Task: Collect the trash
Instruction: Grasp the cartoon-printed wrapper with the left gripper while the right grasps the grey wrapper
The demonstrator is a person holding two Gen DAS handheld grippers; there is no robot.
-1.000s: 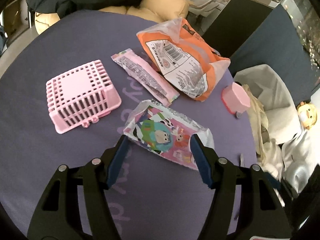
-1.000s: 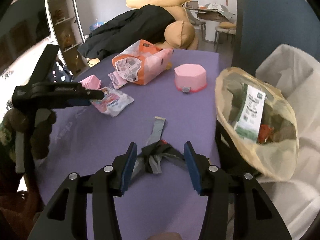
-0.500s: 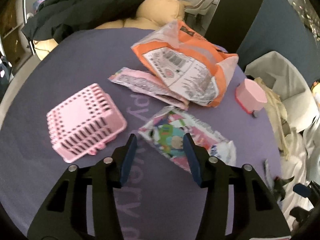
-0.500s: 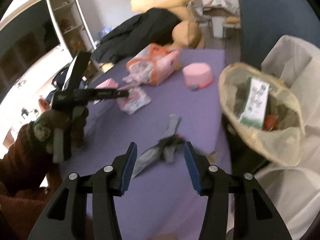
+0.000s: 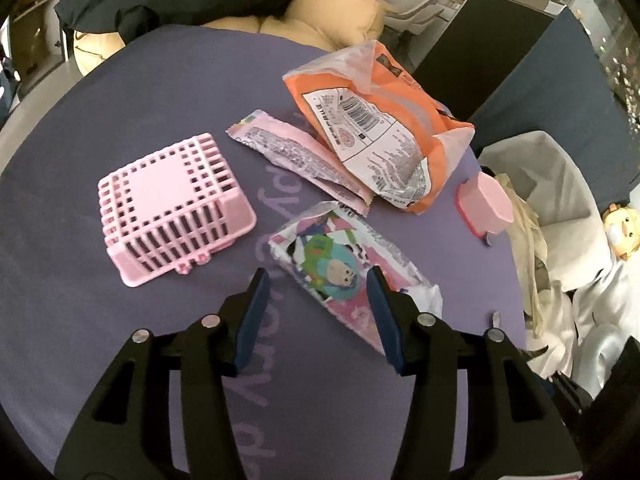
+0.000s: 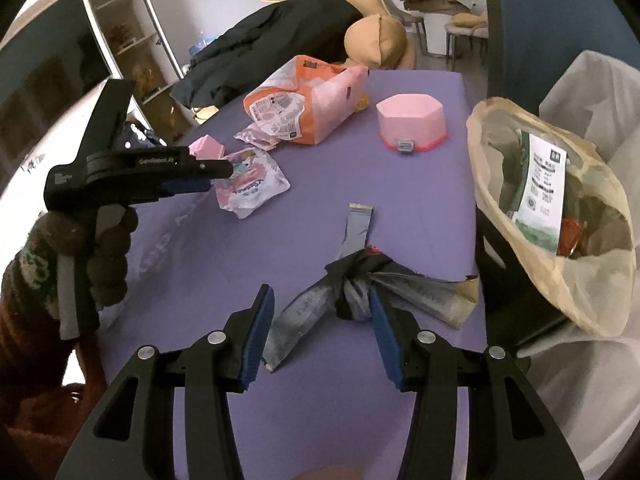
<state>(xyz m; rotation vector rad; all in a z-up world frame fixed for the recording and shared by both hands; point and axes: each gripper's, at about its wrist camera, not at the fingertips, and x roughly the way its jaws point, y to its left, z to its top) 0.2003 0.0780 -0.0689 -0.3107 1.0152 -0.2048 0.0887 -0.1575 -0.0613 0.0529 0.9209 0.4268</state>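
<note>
A purple table [image 5: 120, 340] with faint pale lettering carries everything. On it an overturned pink slatted basket [image 5: 172, 204] sits at the left. Beside it lie a long pink wrapper [image 5: 296, 160], partly under a crumpled orange bag [image 5: 380, 136], and a cartoon-printed wrapper [image 5: 344, 268]. A pink hexagonal container [image 6: 412, 124] stands upside down near the far edge. Nearer lie a grey strip [image 6: 356, 228] and a knotted dark-and-grey wrapper [image 6: 360, 288].

Home living room: tan cushions [image 6: 376, 36] and a black coat [image 6: 280, 36] lay behind the purple table [image 6: 328, 420], shelves [image 6: 132, 40] stood at the left wall, dining chairs [image 6: 456, 28] at the back.
</note>
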